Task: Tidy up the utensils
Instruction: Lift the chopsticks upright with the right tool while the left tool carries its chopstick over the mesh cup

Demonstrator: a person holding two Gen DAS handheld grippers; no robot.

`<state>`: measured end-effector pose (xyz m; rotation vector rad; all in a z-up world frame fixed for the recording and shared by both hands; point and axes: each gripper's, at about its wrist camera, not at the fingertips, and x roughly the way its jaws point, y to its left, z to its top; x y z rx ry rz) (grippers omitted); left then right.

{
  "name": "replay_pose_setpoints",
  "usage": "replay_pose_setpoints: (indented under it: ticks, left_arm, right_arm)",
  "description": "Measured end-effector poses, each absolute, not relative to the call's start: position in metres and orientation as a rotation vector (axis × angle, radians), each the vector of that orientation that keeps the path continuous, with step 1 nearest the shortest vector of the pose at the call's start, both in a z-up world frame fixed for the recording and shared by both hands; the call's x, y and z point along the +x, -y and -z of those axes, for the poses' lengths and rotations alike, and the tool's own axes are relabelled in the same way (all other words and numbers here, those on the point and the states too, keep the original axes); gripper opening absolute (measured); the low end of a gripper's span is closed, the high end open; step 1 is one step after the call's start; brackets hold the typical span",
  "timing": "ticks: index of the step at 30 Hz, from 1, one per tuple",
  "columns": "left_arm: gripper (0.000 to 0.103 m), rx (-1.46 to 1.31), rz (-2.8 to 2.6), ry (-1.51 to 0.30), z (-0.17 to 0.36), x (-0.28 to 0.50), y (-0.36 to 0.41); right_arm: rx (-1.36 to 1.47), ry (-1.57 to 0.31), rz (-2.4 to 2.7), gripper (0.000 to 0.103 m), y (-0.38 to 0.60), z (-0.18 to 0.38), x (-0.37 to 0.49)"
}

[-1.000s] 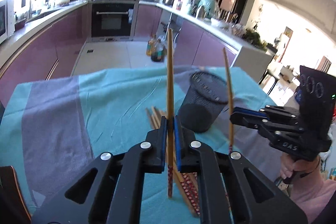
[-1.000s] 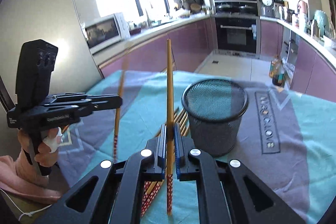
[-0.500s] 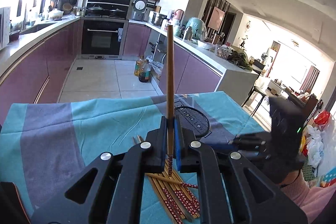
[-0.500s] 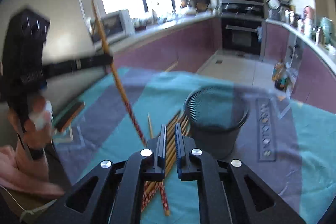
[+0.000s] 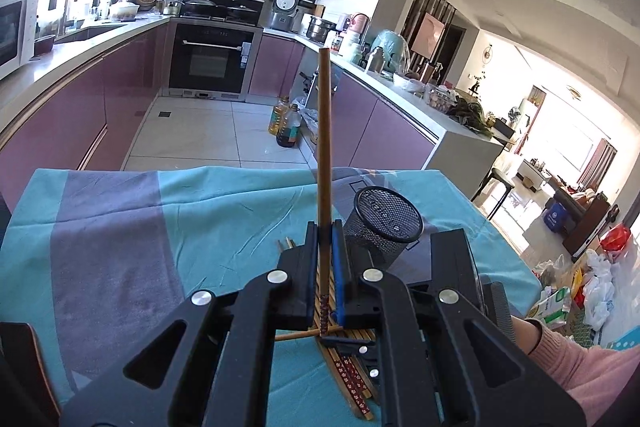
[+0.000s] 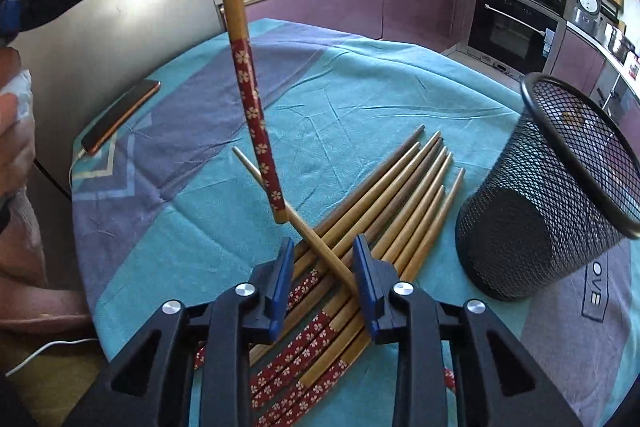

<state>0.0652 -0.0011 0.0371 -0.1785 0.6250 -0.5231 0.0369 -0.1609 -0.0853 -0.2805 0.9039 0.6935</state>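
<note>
- The left gripper (image 5: 324,247) is closed on 1 chopstick (image 5: 323,147), which stands upright between the blue pads (image 5: 338,267).
- Below it, more chopsticks (image 5: 352,383) lie on the teal and grey tablecloth (image 5: 140,227).
- A black mesh cup (image 5: 382,229) stands just right of the fingers.
- The right gripper (image 5: 348,341) is low, over the lying chopsticks.

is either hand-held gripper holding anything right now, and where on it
The left hand-held gripper pinches one chopstick just above its red patterned end. The right hand-held gripper is open, holding nothing.
</note>
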Motion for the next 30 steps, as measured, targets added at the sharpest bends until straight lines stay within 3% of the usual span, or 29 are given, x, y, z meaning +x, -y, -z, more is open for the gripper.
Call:
replay_pose_setpoints:
  ticks: [4,13,30]
  left_arm:
    - [0.007,-0.186,0.521,-0.623,-0.035,0.064,-0.005]
    - [0.007,-0.186,0.540,-0.613,-0.035,0.066,-0.002]
    - [0.007,-0.162,0.636,-0.521,-0.076,0.087,0.039]
  right_arm:
    - [-0.305,-0.906,-0.677,0.006,0.160,0.084,0.038]
    - [-0.111,-0.875,-0.667,0.006,0.204,0.064,0.042]
    - [0.155,-0.482,-0.549,0.005,0.295,-0.041,0.032]
